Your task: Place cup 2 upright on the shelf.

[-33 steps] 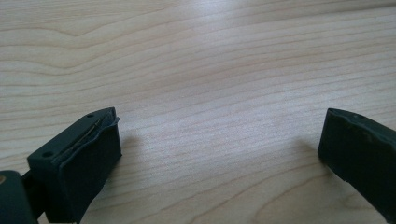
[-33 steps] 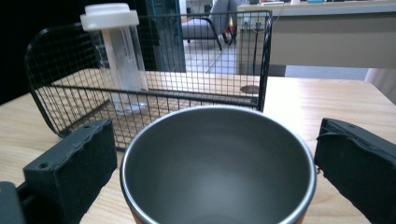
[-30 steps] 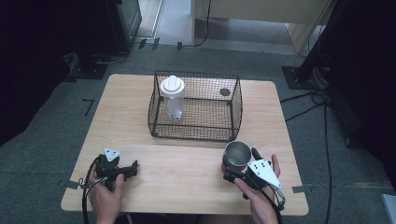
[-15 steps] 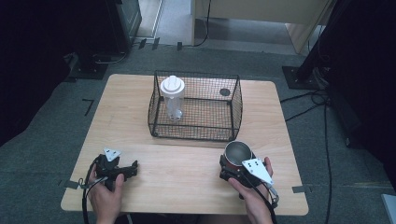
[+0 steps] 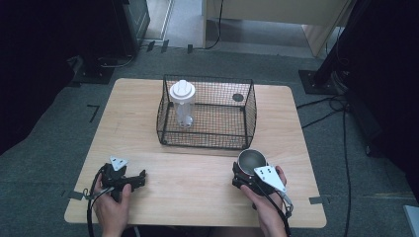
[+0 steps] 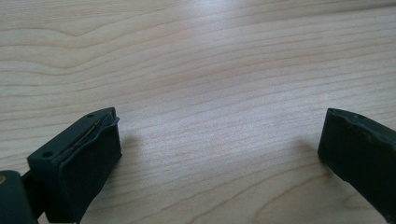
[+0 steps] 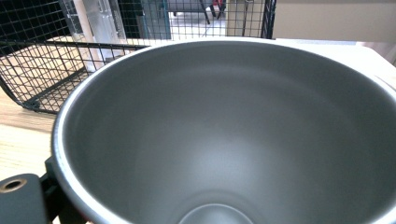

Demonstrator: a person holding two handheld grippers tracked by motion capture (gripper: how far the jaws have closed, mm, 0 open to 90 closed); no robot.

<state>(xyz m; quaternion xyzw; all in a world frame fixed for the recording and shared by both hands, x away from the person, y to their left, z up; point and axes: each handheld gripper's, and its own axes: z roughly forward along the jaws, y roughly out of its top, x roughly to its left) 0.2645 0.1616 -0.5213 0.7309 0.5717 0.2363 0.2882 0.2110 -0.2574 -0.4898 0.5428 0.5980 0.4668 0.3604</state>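
Just in front of the wire basket (image 5: pixel 206 112), off its right corner, a steel cup (image 5: pixel 251 161) stands upright on the worktop (image 5: pixel 197 173). The right gripper (image 5: pixel 243 178) has just been closing, cup between its fingers, but I can't tell if they're pressing on it. Left gripper (image 5: pixel 140 178) rests well left of the basket's front, fingers wide apart with nothing between them.

The left gripper (image 6: pixel 219 154) is hovering close over the table (image 6: pixel 210 65), its two black fingers (image 6: pixel 88 158) standing wide apart. Bare light wood grain is showing between them, and each finger is casting a soft shadow on it.
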